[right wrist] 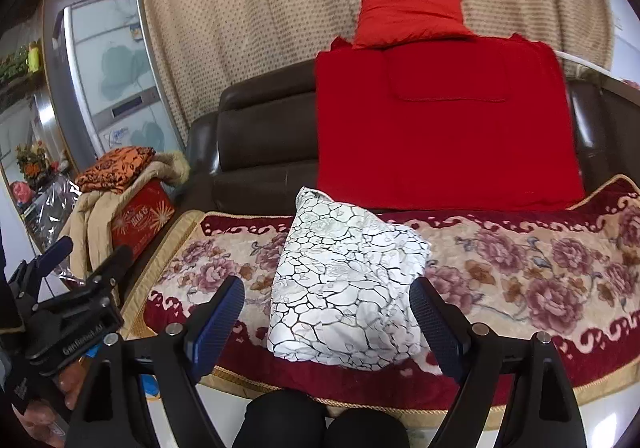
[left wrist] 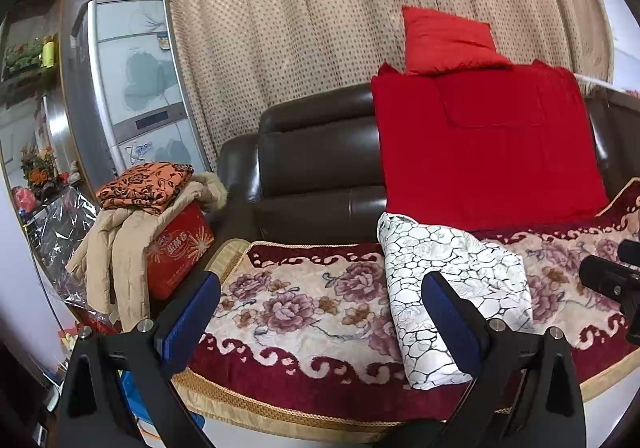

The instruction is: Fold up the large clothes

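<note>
A white garment with a black crackle pattern lies folded into a compact bundle on the floral sofa cover; it also shows in the left wrist view. My right gripper is open and empty, held in front of the bundle with its blue fingers on either side of its near end, above it. My left gripper is open and empty, left of the bundle, with its right finger in front of the bundle's edge. The left gripper also shows in the right wrist view.
A red blanket hangs over the dark leather sofa back, with a red pillow on top. A red box left of the sofa carries a beige coat and an orange patterned cloth. A fridge stands behind.
</note>
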A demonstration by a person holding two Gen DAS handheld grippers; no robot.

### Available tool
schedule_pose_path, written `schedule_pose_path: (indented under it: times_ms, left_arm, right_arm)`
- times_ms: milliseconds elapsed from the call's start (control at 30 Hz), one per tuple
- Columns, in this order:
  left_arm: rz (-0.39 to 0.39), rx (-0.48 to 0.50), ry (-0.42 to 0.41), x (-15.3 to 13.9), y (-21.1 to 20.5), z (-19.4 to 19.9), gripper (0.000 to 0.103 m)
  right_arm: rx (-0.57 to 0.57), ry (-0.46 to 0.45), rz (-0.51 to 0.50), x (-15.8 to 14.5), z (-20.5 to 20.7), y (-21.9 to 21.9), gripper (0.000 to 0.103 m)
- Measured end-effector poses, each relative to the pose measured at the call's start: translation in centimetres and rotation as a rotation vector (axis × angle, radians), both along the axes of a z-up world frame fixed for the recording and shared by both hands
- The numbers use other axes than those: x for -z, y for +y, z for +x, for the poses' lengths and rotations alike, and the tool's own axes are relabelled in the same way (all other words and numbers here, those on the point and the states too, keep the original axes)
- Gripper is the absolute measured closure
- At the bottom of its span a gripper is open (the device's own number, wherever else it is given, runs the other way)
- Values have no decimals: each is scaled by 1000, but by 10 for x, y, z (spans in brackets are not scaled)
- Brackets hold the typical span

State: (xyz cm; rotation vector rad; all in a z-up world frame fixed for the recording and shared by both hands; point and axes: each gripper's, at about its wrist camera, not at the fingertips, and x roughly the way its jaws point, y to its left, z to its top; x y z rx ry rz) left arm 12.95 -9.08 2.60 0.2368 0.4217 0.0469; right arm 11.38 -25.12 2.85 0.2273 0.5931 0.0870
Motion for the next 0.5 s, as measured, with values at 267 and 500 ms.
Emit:
schedule_pose_path:
  times_ms: [267,500]
  left_arm:
    - [13,17,27,11,-4,25,3]
    - [-40,51,10,17,0,40,3]
  right_arm:
    - [-59,46,4,20,42,11,16]
    - [-48,75,13,33,61,10,16]
